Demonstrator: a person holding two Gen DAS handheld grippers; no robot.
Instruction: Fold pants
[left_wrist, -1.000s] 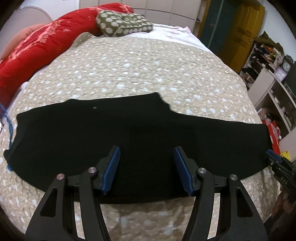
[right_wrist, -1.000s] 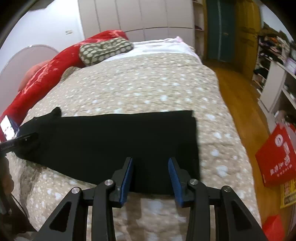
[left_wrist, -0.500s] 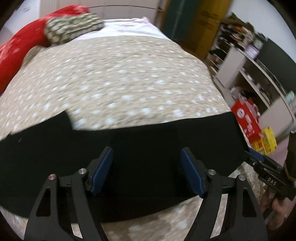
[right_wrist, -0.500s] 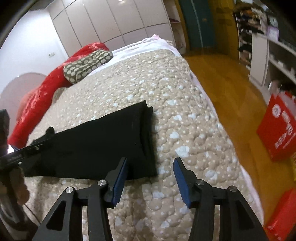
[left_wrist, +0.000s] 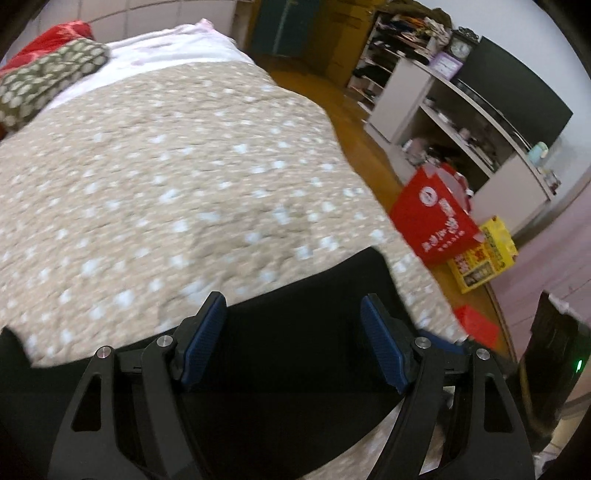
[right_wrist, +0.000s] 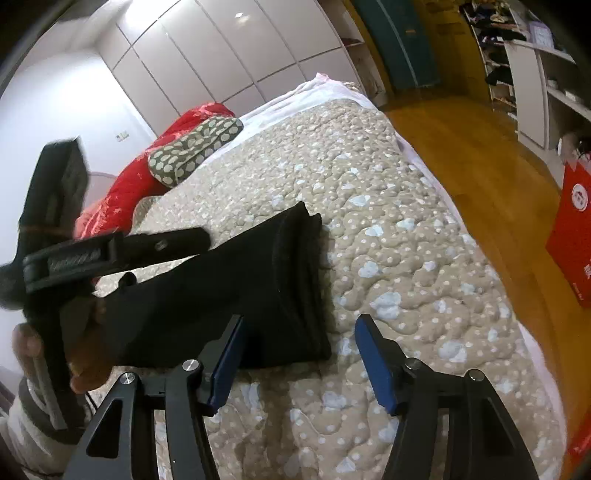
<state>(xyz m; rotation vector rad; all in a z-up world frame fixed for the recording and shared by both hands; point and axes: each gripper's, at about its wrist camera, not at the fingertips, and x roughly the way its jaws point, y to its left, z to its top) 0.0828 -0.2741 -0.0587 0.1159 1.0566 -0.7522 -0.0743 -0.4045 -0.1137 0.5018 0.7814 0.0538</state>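
Observation:
Black pants (right_wrist: 236, 291) lie flat across the beige spotted quilt (right_wrist: 388, 229), their right end (right_wrist: 303, 266) folded in layers. In the left wrist view the pants (left_wrist: 295, 354) fill the lower middle. My left gripper (left_wrist: 293, 341) is open and empty, just above the pants near their right end. My right gripper (right_wrist: 299, 354) is open and empty, over the near right corner of the pants. The left gripper's body and the hand holding it (right_wrist: 88, 258) show at the left of the right wrist view.
A red quilt (right_wrist: 147, 173) and a green spotted pillow (right_wrist: 192, 147) lie at the bed's far end. Wooden floor (right_wrist: 480, 158) runs along the right side, with red bags (left_wrist: 432, 221), a yellow box (left_wrist: 484, 254) and white shelves (left_wrist: 454, 122).
Both grippers have swung to the right along the pants, toward their right end. The right gripper has opened wider. The pants have not moved.

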